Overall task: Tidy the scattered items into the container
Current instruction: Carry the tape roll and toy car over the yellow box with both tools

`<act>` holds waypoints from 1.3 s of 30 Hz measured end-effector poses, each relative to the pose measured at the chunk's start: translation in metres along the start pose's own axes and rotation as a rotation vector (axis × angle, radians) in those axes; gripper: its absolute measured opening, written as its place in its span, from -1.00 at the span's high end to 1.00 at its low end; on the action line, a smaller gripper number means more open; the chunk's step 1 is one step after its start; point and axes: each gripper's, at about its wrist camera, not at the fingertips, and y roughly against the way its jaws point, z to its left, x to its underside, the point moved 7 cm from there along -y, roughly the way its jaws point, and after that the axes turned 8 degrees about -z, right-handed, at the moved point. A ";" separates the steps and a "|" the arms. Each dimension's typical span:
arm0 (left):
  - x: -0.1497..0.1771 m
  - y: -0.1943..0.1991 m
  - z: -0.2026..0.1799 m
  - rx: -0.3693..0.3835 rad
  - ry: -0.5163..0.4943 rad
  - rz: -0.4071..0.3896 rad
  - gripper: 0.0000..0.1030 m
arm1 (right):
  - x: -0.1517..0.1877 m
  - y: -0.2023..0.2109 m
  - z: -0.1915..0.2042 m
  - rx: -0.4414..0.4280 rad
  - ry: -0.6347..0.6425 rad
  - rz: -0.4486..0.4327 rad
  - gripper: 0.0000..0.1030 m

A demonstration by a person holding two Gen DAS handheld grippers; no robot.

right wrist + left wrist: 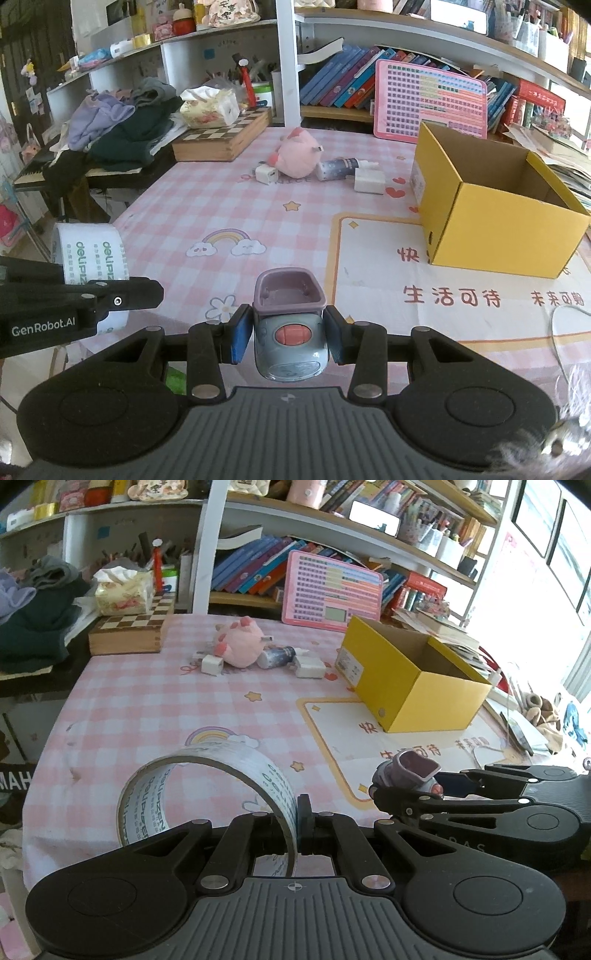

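1. Clear printed tape roll [207, 797] sits pinched by its wall in the left tongs [295, 827], above the pink-checked bench [147, 709].
2. Grey toy car [290, 332] is clamped between the right tongs [290, 338].
3. Farther back lie a pink plush [242, 642], small bottle [277, 655] and two white chargers [309, 667].
4. Rightmost, the yellow box [436, 705] stands open.

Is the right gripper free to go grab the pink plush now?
Probably not: the right gripper is shut on the toy car. The path to the pink plush looks open, but its jaws are occupied.
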 end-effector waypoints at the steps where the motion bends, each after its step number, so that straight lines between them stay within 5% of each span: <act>1: 0.001 0.000 -0.002 0.004 -0.003 0.002 0.95 | 0.001 0.002 -0.002 0.005 -0.004 0.000 0.23; 39: 0.009 -0.045 -0.134 0.285 -0.224 0.104 0.94 | 0.042 0.067 -0.118 0.273 -0.192 0.004 0.23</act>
